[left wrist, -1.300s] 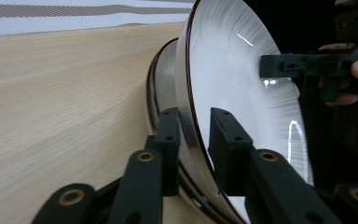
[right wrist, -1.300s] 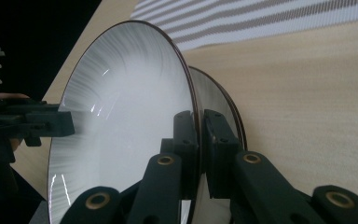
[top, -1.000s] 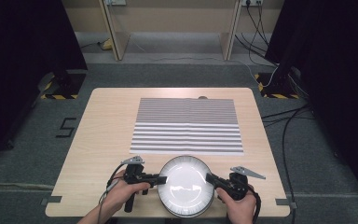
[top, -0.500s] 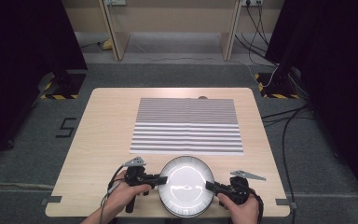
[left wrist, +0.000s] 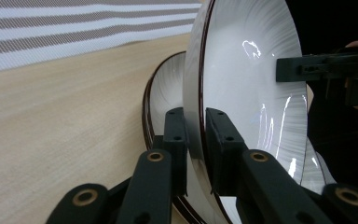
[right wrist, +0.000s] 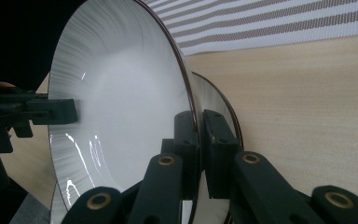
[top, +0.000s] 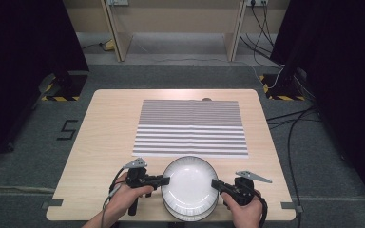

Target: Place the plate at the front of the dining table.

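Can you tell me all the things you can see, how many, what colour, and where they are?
top plate: one, white with a dark rim, lifted at the near table edge, gripped on both sides
lower plate: one, white with a dark rim, on the table under the top plate
striped mat: one, grey and white, middle of the table
table: one, light wood
cables: several, black, on the floor at right
left gripper: one, black, shut on the plate's left rim
right gripper: one, black, shut on its right rim
hands: two, at the bottom edge
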